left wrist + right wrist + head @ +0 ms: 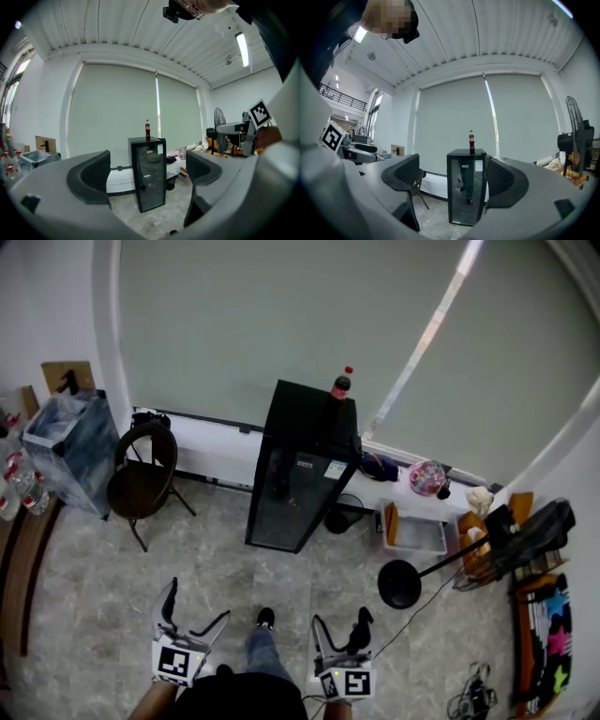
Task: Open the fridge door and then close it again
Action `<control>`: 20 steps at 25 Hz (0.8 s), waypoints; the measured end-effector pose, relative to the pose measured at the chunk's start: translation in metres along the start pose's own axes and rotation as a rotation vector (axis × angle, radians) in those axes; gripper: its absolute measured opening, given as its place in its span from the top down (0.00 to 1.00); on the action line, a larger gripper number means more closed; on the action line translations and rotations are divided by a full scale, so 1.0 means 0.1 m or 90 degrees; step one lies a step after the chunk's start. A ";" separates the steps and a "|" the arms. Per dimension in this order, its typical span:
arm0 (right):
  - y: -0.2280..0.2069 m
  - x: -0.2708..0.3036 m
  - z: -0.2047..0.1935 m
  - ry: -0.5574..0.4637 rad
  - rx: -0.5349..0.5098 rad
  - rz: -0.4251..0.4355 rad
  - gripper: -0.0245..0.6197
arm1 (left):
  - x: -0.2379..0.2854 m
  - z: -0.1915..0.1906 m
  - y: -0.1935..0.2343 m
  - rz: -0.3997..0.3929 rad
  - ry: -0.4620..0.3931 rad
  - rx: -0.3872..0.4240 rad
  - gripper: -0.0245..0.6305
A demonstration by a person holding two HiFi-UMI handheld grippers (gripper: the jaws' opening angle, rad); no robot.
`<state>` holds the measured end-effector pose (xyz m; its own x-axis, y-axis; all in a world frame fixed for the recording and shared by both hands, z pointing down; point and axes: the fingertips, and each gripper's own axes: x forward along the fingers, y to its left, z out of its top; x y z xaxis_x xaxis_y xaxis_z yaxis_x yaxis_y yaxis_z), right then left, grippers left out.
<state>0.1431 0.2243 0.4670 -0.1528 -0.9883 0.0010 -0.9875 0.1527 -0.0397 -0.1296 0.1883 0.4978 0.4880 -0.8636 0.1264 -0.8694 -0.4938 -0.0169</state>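
Note:
A small black fridge (pixel 298 465) with a glass door stands shut on the tiled floor before a low white ledge. A cola bottle (pixel 341 383) stands on its top. The fridge (pixel 147 172) shows far off between the left jaws, and the fridge (pixel 466 192) also sits between the right jaws. My left gripper (pixel 195 613) and right gripper (pixel 339 628) are held low near the person's body, well short of the fridge. Both are open and hold nothing.
A round chair (pixel 142 479) and a clear bin (pixel 67 448) stand left of the fridge. A standing fan (pixel 401 583) with its cable, a white tray (pixel 414 533) and shelves of clutter (pixel 511 545) are to the right. Open tiled floor lies between me and the fridge.

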 end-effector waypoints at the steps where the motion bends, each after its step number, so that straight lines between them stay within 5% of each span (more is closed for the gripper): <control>1: -0.05 0.12 0.01 -0.001 0.003 0.001 0.30 | 0.12 0.02 0.02 0.000 0.004 0.000 0.22; 16: -0.95 1.92 0.19 0.000 -0.024 0.086 0.30 | 1.93 0.35 0.33 0.063 0.007 -0.015 0.22; 20: -1.12 2.27 0.11 0.044 -0.038 0.104 0.30 | 2.24 0.34 0.42 0.083 0.016 -0.022 0.22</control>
<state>0.2190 -0.0175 0.4605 -0.3121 -0.9476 0.0684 -0.9494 0.3137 0.0144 -0.0542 -0.0294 0.4919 0.3694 -0.9169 0.1508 -0.9275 -0.3739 -0.0013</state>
